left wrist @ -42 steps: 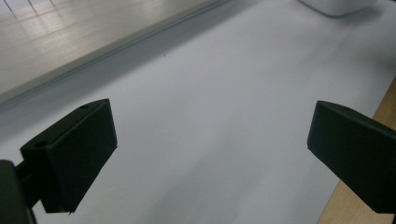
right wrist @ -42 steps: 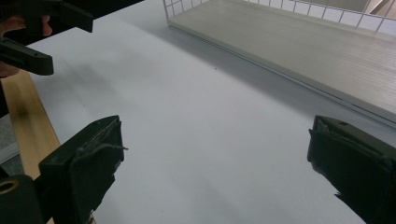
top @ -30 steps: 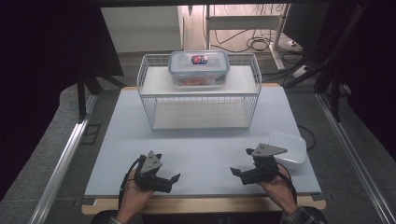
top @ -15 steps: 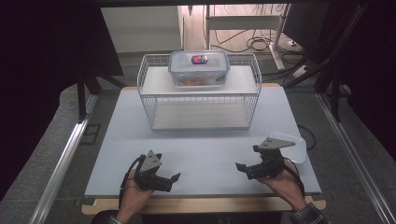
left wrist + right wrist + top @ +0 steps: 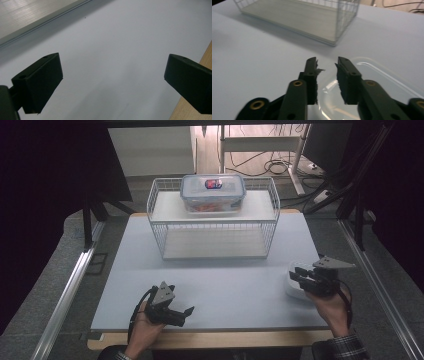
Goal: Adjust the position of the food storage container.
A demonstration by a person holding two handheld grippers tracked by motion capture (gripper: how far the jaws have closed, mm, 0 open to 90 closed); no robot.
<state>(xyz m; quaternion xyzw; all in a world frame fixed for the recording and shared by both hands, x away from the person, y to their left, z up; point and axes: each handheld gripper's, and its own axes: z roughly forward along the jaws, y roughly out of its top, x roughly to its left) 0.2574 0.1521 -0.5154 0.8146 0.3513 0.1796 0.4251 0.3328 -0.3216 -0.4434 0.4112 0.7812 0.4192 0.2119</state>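
Observation:
My right gripper (image 5: 296, 273) hovers at the table's right edge, its jaws over a clear plastic lid (image 5: 294, 289) that lies flat there. In the right gripper view the jaws (image 5: 326, 64) have just been closing and stand a narrow gap apart. The lid (image 5: 377, 82) lies below them and nothing is pinched. My left gripper (image 5: 184, 314) rests near the front edge, open wide. Between its jaws (image 5: 112, 72) there is only bare white tabletop.
A white wire rack (image 5: 212, 227) stands at the back middle of the table. A lidded clear food container (image 5: 213, 194) sits on top of it. The rack's near corner (image 5: 334, 37) shows ahead of my right jaws. The wooden front edge (image 5: 205, 57) runs beside my left jaws.
My right hand has moved right and slightly up, from the open tabletop to over the clear lid, and its jaws have narrowed. My left hand has stayed put.

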